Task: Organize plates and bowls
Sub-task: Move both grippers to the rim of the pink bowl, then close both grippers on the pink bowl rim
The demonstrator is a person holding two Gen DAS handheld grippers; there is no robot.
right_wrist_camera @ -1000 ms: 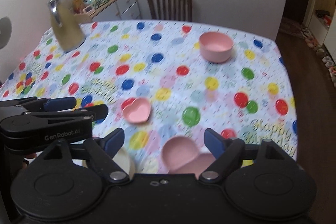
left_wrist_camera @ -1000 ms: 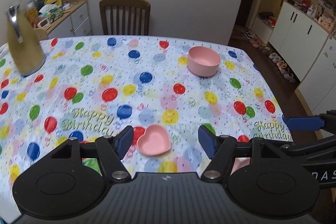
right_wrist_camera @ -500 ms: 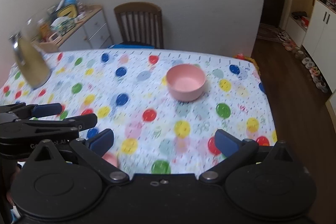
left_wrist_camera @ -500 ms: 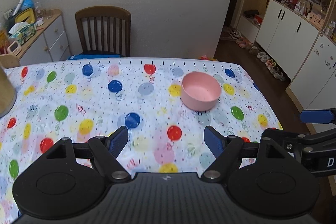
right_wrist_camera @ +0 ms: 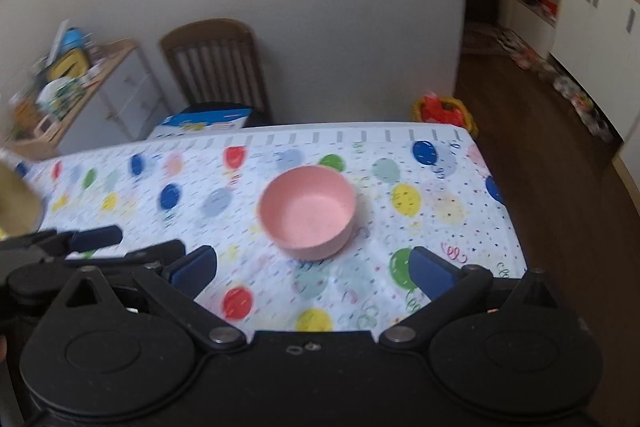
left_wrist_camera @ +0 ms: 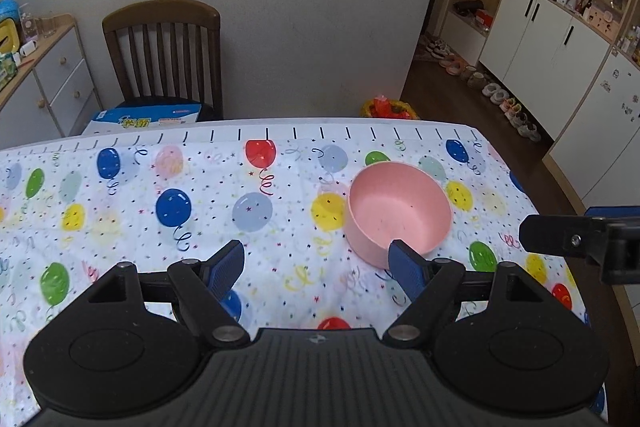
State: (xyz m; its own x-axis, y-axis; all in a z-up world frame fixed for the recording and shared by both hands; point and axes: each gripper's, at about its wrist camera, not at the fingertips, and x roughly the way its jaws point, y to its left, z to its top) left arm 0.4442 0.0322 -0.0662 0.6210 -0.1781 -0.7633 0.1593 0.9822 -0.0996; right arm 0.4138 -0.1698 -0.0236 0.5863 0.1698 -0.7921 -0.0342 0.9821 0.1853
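Right wrist view: the pink bowl (right_wrist_camera: 307,213) sits upright on the balloon tablecloth (right_wrist_camera: 440,203), toward its far side, short of the wooden chair (right_wrist_camera: 216,63). The right gripper (right_wrist_camera: 314,269) hangs just before the bowl, jaws spread wide, nothing between them. The left gripper (left_wrist_camera: 318,269), jaws also apart and empty, is beside the bowl.

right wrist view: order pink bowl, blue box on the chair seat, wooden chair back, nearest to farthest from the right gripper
From the right gripper:
1. pink bowl, on the tablecloth just ahead, centred between the open fingers.
2. blue box, past the table's far edge, left of centre.
3. wooden chair back, against the wall, behind the box.
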